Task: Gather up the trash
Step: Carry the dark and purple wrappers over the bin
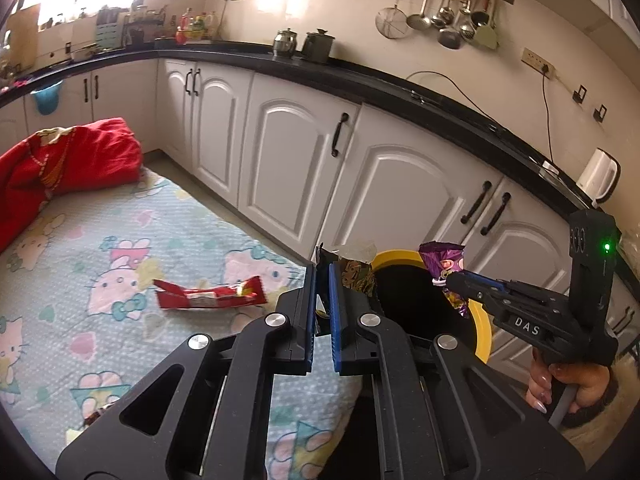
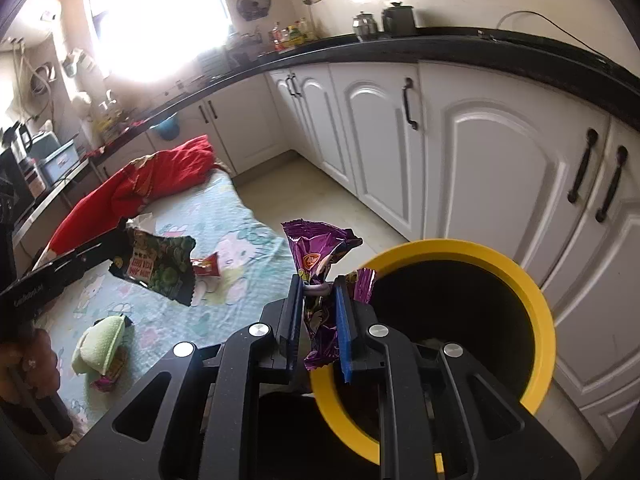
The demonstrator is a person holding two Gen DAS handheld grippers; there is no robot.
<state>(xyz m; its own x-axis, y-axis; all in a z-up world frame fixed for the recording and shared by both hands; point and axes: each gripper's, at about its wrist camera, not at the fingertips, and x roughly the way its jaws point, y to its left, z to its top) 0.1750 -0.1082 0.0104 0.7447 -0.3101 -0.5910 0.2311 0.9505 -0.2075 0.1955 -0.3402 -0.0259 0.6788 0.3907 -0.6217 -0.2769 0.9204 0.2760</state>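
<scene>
My left gripper (image 1: 322, 280) is shut on a dark green snack wrapper (image 1: 354, 276), which it holds at the near edge of the yellow-rimmed bin (image 1: 482, 320). The right gripper (image 2: 318, 292) is shut on a crumpled purple wrapper (image 2: 320, 252) just left of the bin's yellow rim (image 2: 540, 300). The left wrist view shows the right gripper (image 1: 446, 280) with the purple wrapper (image 1: 446, 264) over the bin's mouth. In the right wrist view the left gripper (image 2: 124, 236) holds the green wrapper (image 2: 160, 268) above the bedsheet. A red wrapper (image 1: 212, 294) (image 2: 206, 266) lies on the sheet.
A mattress with a cartoon-cat sheet (image 1: 80, 280) covers the floor, with a red cloth (image 1: 60, 164) bunched at its far end. A green plush toy (image 2: 102, 344) lies on the sheet beside a small pink wrapper. White cabinets (image 1: 288, 168) under a black counter run behind the bin.
</scene>
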